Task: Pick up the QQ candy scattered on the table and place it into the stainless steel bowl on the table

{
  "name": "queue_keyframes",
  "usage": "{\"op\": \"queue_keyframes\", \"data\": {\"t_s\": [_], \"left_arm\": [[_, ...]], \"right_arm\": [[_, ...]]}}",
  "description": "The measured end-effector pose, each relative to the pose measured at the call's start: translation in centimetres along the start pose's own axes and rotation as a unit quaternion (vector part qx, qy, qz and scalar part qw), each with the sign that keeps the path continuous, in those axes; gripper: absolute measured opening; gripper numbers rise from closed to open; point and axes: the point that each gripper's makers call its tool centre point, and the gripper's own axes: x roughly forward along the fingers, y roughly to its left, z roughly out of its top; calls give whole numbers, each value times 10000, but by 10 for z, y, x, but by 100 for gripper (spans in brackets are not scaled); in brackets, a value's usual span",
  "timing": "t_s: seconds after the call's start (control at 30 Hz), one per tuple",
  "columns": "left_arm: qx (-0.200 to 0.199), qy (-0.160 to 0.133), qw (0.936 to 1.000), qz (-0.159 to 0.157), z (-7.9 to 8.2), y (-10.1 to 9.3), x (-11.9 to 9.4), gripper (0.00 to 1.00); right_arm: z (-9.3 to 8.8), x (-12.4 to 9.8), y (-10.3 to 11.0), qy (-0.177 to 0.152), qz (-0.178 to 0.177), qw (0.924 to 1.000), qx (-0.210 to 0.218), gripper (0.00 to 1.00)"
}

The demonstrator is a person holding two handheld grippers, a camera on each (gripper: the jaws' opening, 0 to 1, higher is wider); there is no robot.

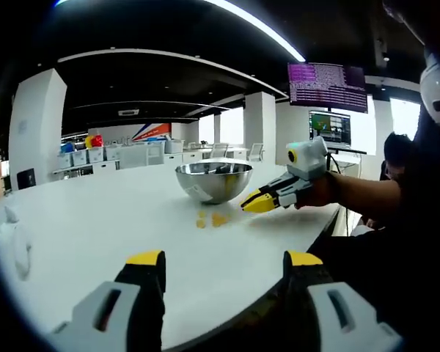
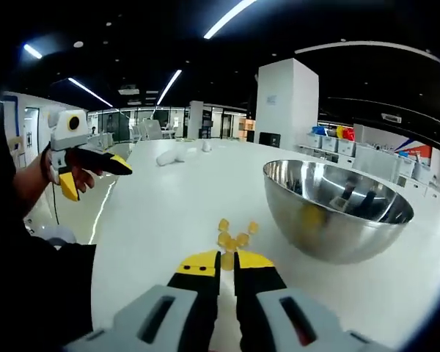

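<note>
Left gripper (image 1: 224, 265): hovering above the white table (image 1: 95, 220), jaws spread wide, holding nothing. Right gripper (image 2: 226, 267): jaws nearly pressed together, a QQ candy (image 2: 227, 260) sitting at their tips. Remaining candies (image 2: 235, 233): lying just ahead of it. Stainless steel bowl (image 2: 337, 209): standing ahead-right.

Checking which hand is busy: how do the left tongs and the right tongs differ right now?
The left tongs stand wide open with bare white table between the jaws; the right tongs are nearly closed. The left hang back from the small yellow candies; the right sit just behind them, beside the shiny stainless steel bowl. Both have yellow tips on black jaws.
</note>
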Motion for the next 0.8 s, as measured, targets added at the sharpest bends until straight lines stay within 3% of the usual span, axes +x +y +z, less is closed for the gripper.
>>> {"op": "queue_keyframes", "data": {"t_s": [0.27,0.47,0.8], "left_arm": [[54,49,10000,-40,3,-3,6,65],[76,78,9999,-92,5,-7,16,65],[93,97,9995,-280,10,-18,33,65]], "right_arm": [[11,-56,-7,-369,15,9992,163,9],[2,-96,-19,-380,-218,9990,119,9],[-17,-123,-35,-417,-565,9968,377,9]]}}
